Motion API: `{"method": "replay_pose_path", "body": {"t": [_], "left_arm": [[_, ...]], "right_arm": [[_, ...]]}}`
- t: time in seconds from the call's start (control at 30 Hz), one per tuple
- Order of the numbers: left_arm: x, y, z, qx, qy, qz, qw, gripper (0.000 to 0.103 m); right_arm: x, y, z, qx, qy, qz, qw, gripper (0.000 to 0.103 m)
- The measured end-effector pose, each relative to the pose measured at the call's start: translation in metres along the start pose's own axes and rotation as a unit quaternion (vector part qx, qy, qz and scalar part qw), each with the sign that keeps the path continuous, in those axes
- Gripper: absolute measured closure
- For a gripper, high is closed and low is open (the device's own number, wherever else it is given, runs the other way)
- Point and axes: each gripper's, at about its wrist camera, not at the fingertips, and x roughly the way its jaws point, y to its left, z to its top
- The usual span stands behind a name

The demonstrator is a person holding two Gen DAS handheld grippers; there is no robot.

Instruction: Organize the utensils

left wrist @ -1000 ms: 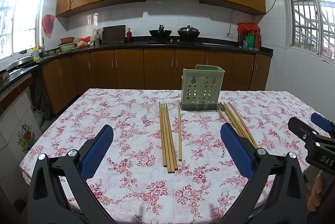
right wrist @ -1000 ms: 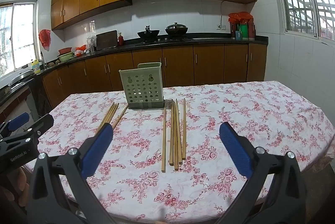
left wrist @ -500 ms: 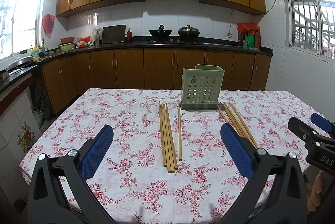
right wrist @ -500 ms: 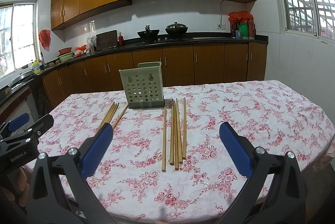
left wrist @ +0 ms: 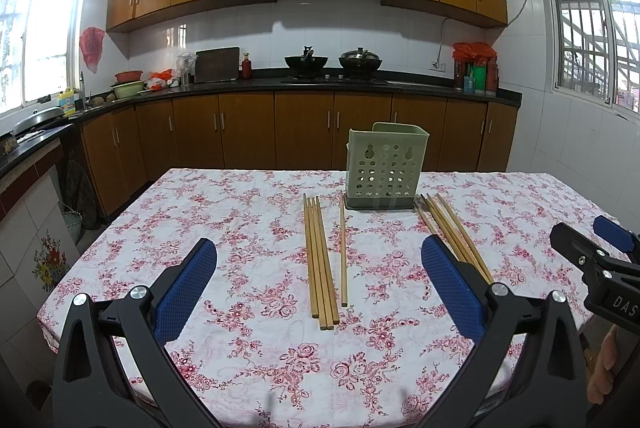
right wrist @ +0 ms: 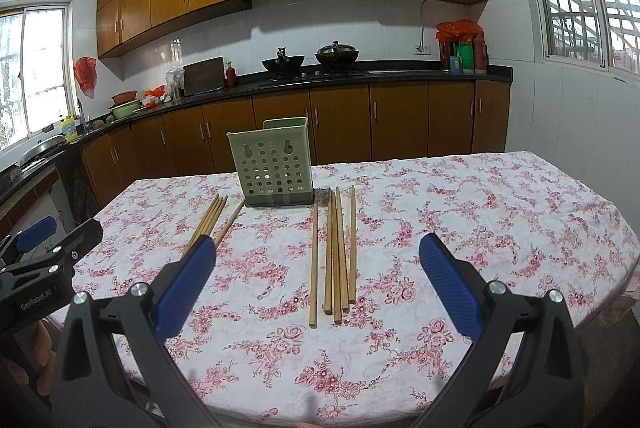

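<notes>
Wooden chopsticks lie in two groups on the floral tablecloth (left wrist: 240,228). In the left wrist view, one group (left wrist: 322,260) sits at the centre of the frame, four sticks side by side and a fifth just apart on their right; the other group (left wrist: 452,228) fans out right of centre, partly hidden behind a blue pad. A pale green perforated holder (left wrist: 383,168) stands upright just above both groups, its base close to their far ends. The left gripper (left wrist: 320,292) spreads wide across the bottom of its frame, holding nothing. The right gripper (right wrist: 316,288) is equally spread and empty in its own view, above the near table edge.
</notes>
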Motion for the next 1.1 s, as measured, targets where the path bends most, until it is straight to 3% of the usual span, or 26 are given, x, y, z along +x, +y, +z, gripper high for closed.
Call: {"method": "replay_pose_path", "body": {"t": [1.1], "left_arm": [[-0.0005,-0.0044,-0.0031,0.001,0.001,0.001,1.0000,0.002]], "right_arm": [[0.0012,-0.0009,-0.0003,0.002,0.001,0.001,1.000,0.004]]}}
